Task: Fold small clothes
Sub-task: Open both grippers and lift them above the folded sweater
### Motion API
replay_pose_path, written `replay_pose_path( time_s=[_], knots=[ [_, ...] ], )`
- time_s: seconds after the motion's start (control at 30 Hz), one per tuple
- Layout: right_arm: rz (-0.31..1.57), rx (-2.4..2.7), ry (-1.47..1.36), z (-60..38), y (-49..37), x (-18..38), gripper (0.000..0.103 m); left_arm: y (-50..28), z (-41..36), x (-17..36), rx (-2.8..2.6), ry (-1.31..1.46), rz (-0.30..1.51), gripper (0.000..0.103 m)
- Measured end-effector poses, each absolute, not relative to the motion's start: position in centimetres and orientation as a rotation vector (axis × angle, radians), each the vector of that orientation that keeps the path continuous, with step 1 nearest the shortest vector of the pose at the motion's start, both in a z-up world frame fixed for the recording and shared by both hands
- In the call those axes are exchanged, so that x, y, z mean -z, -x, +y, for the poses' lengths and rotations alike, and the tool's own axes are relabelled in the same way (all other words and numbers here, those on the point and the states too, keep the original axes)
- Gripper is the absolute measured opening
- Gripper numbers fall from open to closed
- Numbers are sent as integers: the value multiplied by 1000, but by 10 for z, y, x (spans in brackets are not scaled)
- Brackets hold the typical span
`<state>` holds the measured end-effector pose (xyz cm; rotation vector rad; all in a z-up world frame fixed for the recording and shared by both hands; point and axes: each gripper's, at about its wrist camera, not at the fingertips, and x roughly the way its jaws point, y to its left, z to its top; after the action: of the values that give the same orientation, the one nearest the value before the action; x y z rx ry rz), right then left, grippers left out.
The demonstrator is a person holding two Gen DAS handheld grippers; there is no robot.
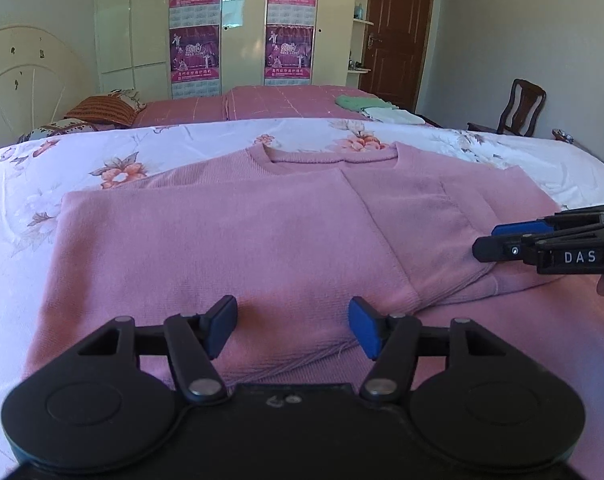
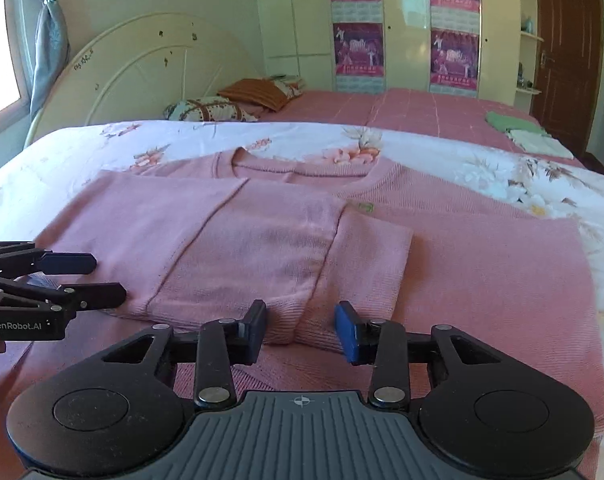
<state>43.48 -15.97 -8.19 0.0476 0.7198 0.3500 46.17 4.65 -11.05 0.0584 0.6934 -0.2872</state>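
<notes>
Now one pink sweater (image 1: 230,240) lies under two released tools, left tool (image 1: 292,326) and right tool (image 2: 300,330).

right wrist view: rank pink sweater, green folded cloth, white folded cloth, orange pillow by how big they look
1. pink sweater, by far
2. orange pillow
3. green folded cloth and white folded cloth: look alike, unranked; all three are far, so true sizes unsure

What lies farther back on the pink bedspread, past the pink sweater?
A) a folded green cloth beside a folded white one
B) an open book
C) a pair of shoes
A: a folded green cloth lies beside a white one on the pink bedspread.
</notes>
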Motion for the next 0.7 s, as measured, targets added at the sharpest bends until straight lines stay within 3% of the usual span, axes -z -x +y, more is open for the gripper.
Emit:
replay_pose_path(
  time_s=[0.2,0.33,0.4,0.6,0.7],
  knots=[
    [640,-277,-126,-175,-463,68,38,-494,35,98,275,-43,641,61],
    [658,-275,-129,-174,-489,74,38,-520,21,114,278,-52,711,63],
    [718,-264,-104,-173,-501,87,36,-520,24,118,273,-37,702,65],
    [650,-311,-147,-191,-469,69,36,-484,37,107,245,-81,674,64],
    [672,-374,-105,-185,-454,78,36,-474,48,119,220,-51,690,70]
  ],
)
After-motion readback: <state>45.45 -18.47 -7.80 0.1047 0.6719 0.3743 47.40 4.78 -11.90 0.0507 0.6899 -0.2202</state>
